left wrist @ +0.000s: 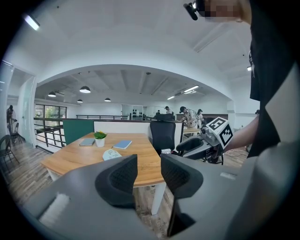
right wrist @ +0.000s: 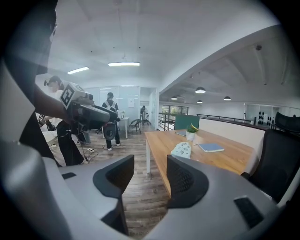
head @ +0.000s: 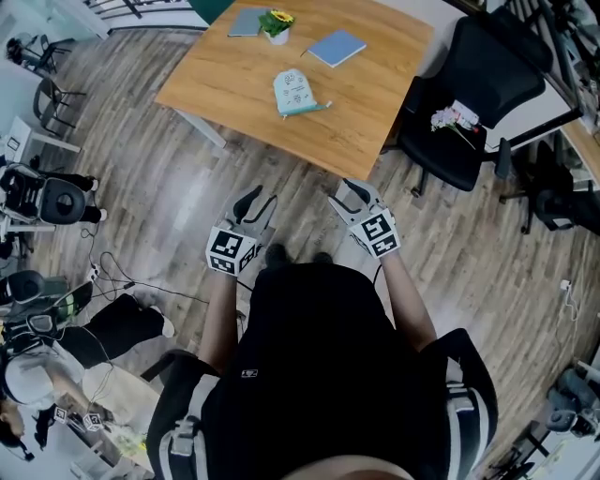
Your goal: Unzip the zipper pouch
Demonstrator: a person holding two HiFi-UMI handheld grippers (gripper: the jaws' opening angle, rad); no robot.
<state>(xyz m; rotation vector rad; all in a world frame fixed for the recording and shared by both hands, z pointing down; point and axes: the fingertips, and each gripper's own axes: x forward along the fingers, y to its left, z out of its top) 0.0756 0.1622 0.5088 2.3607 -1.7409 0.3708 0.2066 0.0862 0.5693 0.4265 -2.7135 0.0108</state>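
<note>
A pale green zipper pouch (head: 296, 92) lies near the middle of the wooden table (head: 366, 131); it also shows small in the left gripper view, pouch (left wrist: 111, 154), and in the right gripper view, pouch (right wrist: 182, 150). Both grippers are held in front of the person's body, well short of the table and over the floor. The left gripper (head: 257, 199) (left wrist: 148, 174) is open with nothing between its jaws. The right gripper (head: 351, 191) (right wrist: 150, 174) is open and empty too.
On the table's far side lie a grey notebook (head: 247, 21), a potted yellow flower (head: 277, 23) and a blue notebook (head: 337, 47). A black office chair (head: 473, 89) stands to the table's right. Cables and equipment (head: 47, 197) sit on the floor at left. People stand in the background.
</note>
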